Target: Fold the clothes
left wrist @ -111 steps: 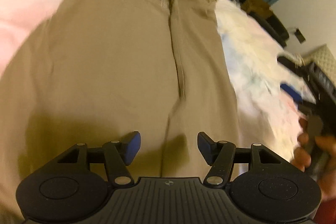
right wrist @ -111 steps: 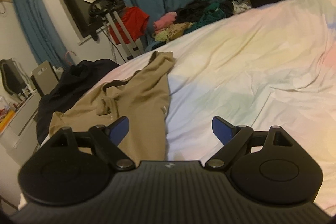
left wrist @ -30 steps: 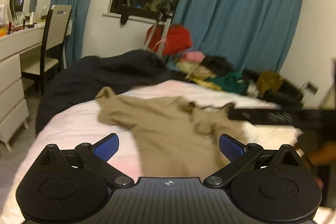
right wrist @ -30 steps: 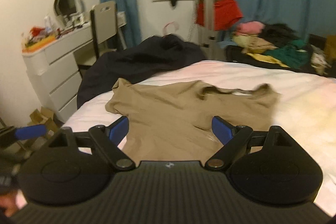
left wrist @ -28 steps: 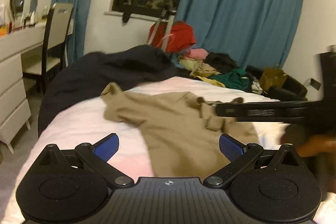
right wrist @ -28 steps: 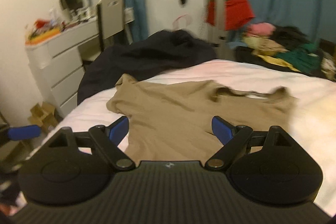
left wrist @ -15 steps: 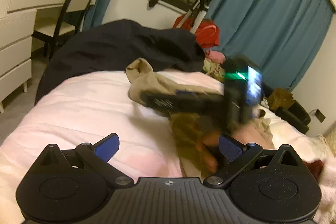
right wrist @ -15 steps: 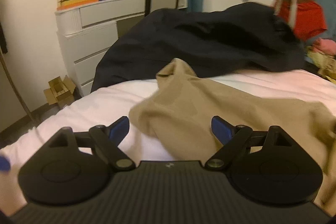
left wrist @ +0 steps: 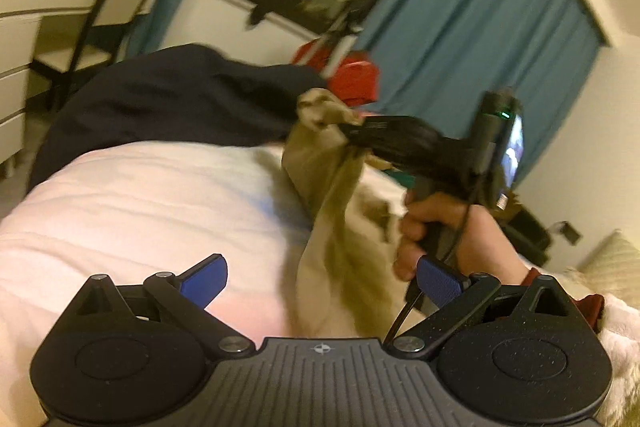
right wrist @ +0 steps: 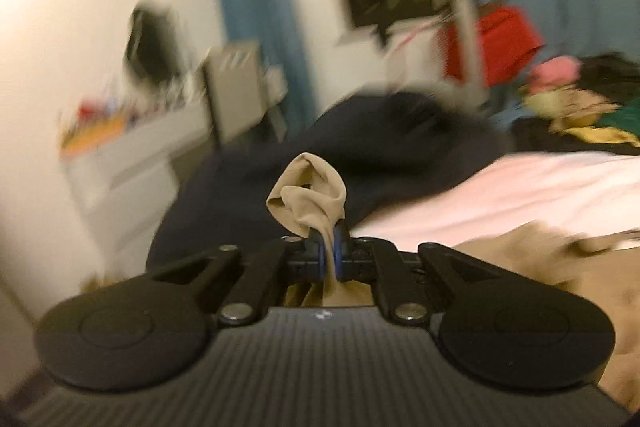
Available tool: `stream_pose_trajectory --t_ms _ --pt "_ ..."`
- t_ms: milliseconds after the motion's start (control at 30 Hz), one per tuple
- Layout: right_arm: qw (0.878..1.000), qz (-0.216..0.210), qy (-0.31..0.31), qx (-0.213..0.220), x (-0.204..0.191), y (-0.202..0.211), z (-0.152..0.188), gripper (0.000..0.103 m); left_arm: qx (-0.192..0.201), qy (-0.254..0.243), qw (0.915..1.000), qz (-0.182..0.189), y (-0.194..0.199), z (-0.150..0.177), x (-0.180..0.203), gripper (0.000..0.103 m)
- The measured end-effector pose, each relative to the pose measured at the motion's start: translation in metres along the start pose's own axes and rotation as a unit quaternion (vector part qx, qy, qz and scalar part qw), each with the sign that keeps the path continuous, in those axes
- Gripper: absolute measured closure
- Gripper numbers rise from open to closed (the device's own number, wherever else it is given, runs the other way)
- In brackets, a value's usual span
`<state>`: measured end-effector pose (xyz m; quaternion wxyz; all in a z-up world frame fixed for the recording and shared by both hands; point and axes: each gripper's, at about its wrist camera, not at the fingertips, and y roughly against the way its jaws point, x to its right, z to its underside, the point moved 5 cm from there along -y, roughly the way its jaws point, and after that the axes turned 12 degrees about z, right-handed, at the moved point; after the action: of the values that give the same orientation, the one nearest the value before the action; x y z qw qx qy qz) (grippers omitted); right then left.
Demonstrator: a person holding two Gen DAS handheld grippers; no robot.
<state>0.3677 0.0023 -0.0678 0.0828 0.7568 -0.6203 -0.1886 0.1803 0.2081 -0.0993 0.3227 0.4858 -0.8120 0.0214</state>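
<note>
A tan shirt (left wrist: 336, 195) lies on the white bed (left wrist: 140, 195). My right gripper (right wrist: 329, 255) is shut on a bunched corner of the tan shirt (right wrist: 308, 199) and holds it lifted off the bed. In the left wrist view the right gripper (left wrist: 352, 129) shows ahead, with the cloth hanging down from it. My left gripper (left wrist: 322, 277) is open and empty, low over the bed, just short of the hanging cloth.
A dark navy garment (left wrist: 168, 103) lies heaped at the far edge of the bed. A white dresser (right wrist: 120, 163) and a chair (left wrist: 108, 7) stand to the left. A pile of clothes (right wrist: 572, 99) and blue curtains (left wrist: 480, 47) are behind.
My right gripper has closed on the shirt's corner and lifted it off the bed. The left gripper stays open and has moved closer to the shirt.
</note>
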Motion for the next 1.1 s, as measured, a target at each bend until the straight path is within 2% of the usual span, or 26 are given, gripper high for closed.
stream_pose_trajectory --t_ms 100,167,333,433,500,533,600,633,667,767,867,967,1100 --pt "0.997 0.047 -0.057 0.037 0.057 0.031 -0.017 0.096 -0.004 -0.017 0.9995 0.028 -0.001 0.007 0.020 0.001" --pt "0.991 0.081 -0.094 0.049 0.097 0.049 -0.017 0.096 -0.013 -0.025 0.9987 0.043 -0.004 0.013 0.031 0.001" --pt "0.977 0.163 -0.132 0.027 0.182 0.059 0.016 0.094 -0.040 -0.040 0.9965 0.061 -0.018 0.032 0.051 0.001" --pt "0.975 0.161 -0.154 0.001 0.207 0.053 0.039 0.093 -0.060 -0.049 0.9955 0.055 -0.031 0.045 0.054 0.001" --pt "0.974 0.152 -0.169 -0.017 0.215 0.058 0.049 0.092 -0.074 -0.051 0.9948 0.048 -0.042 0.051 0.055 0.001" --pt "0.974 0.149 -0.169 -0.027 0.216 0.059 0.052 0.088 -0.079 -0.054 0.9943 0.047 -0.047 0.052 0.055 0.001" --pt "0.978 0.143 -0.145 -0.041 0.210 0.065 0.052 0.055 -0.084 -0.073 0.9927 0.046 -0.051 0.055 0.058 0.001" --pt "0.981 0.141 -0.129 -0.041 0.204 0.071 0.050 0.023 -0.087 -0.082 0.9918 0.045 -0.053 0.056 0.059 0.001" --pt "0.983 0.140 -0.116 -0.032 0.200 0.082 0.047 0.008 -0.093 -0.089 0.9909 0.040 -0.054 0.061 0.060 0.001" --pt "0.989 0.123 -0.078 -0.020 0.182 0.119 0.037 0.007 -0.103 -0.093 0.9897 0.037 -0.055 0.066 0.065 0.001" --pt "0.990 0.128 -0.061 -0.015 0.174 0.164 0.029 0.007 -0.105 -0.102 0.9882 0.046 -0.047 0.069 0.077 0.001" --pt "0.991 0.121 -0.053 -0.003 0.159 0.222 0.030 0.007 -0.116 -0.112 0.9857 0.050 -0.036 0.076 0.093 0.001" --pt "0.991 0.114 -0.072 0.005 0.150 0.294 0.044 0.007 -0.127 -0.101 0.9859 0.040 -0.020 0.079 0.100 0.001"
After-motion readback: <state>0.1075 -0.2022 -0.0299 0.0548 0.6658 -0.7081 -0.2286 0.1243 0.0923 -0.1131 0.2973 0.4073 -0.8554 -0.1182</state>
